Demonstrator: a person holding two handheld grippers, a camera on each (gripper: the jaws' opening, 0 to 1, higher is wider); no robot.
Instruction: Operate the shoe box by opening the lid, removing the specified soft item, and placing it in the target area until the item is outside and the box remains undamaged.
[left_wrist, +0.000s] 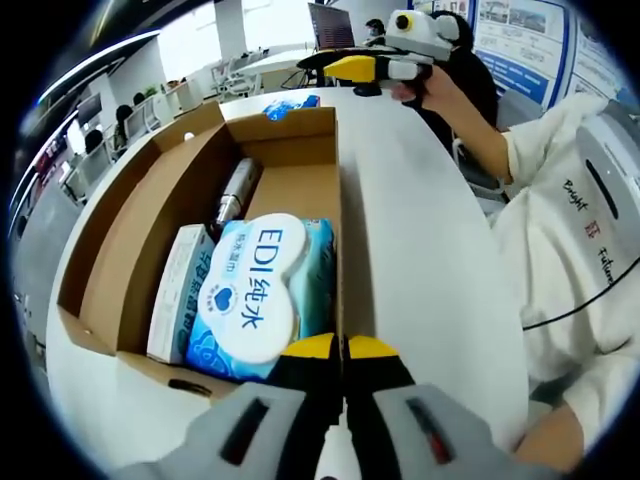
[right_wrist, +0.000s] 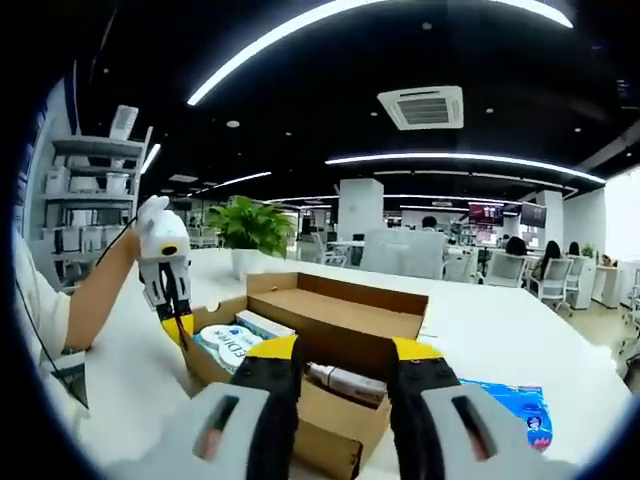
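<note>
An open cardboard shoe box (left_wrist: 120, 230) lies on a white table. Inside are a blue and white pack of wet wipes (left_wrist: 262, 290), a narrow white carton (left_wrist: 178, 290) and a silver cylinder (left_wrist: 236, 195). My left gripper (left_wrist: 343, 347) is shut, with its yellow tips at the box's near right corner, beside the wipes; whether cardboard is pinched is hidden. A hand holds my right gripper (left_wrist: 352, 68) beyond the far end of the box. In the right gripper view my right gripper (right_wrist: 345, 355) is open above the box (right_wrist: 340, 310), and the left gripper (right_wrist: 178, 325) points down next to the wipes (right_wrist: 232, 345).
A blue packet (left_wrist: 292, 105) lies on the white table (left_wrist: 430, 260) past the far end of the box, also the packet (right_wrist: 508, 402). A person in a white top (left_wrist: 570, 230) sits at the table's right side. A potted plant (right_wrist: 250, 228) and office desks stand behind.
</note>
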